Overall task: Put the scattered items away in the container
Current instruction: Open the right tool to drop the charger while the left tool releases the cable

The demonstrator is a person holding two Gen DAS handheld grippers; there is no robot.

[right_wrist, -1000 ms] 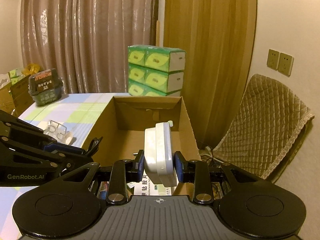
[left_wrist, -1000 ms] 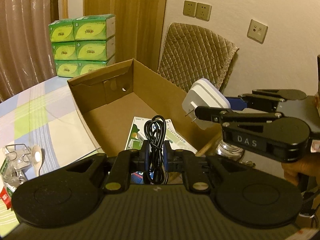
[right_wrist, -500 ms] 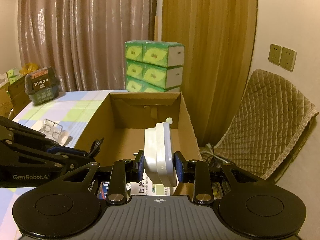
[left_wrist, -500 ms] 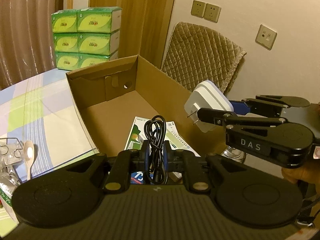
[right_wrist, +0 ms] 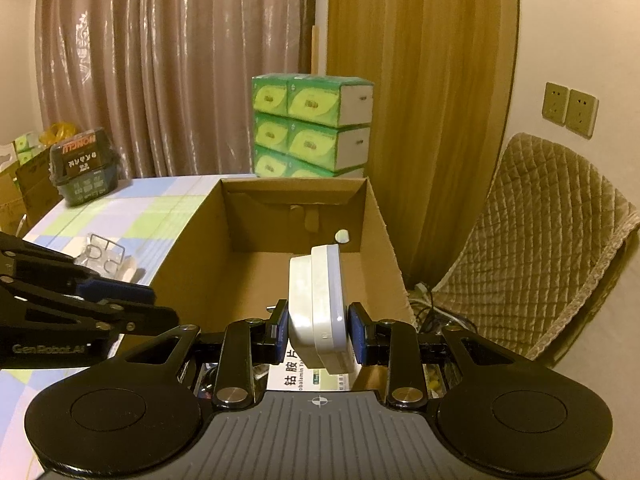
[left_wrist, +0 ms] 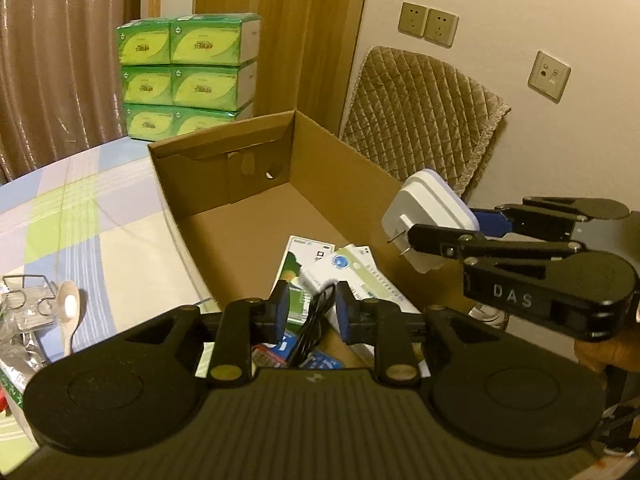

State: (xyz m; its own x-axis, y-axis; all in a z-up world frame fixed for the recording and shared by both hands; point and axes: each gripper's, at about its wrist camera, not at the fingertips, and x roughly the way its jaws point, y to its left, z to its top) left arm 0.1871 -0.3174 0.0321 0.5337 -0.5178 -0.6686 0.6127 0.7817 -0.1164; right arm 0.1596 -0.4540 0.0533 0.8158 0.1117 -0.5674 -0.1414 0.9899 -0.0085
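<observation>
An open cardboard box (left_wrist: 240, 148) stands on the table's right end, with paper medicine boxes (left_wrist: 352, 272) lying in its near part. My left gripper (left_wrist: 312, 312) hangs over that near part and its jaws are opening. A coiled black cable (left_wrist: 314, 322) sags loose between the pads, which no longer press on it. My right gripper (right_wrist: 318, 328) is shut on a white plug-in charger (right_wrist: 320, 292), held above the box's right wall. In the left wrist view that charger (left_wrist: 428, 204) shows its prongs pointing left.
A spoon (left_wrist: 68, 308) and clear plastic packaging (left_wrist: 24, 304) lie on the checked tablecloth left of the box. Stacked green tissue packs (left_wrist: 188, 76) stand behind it. A dark basket (right_wrist: 84, 172) sits at the table's far left. A quilted chair (left_wrist: 420, 108) stands to the right.
The left jaws have parted and the black cable has slid down from between the pads toward the box. The right gripper keeps its hold on the charger and has not moved.
</observation>
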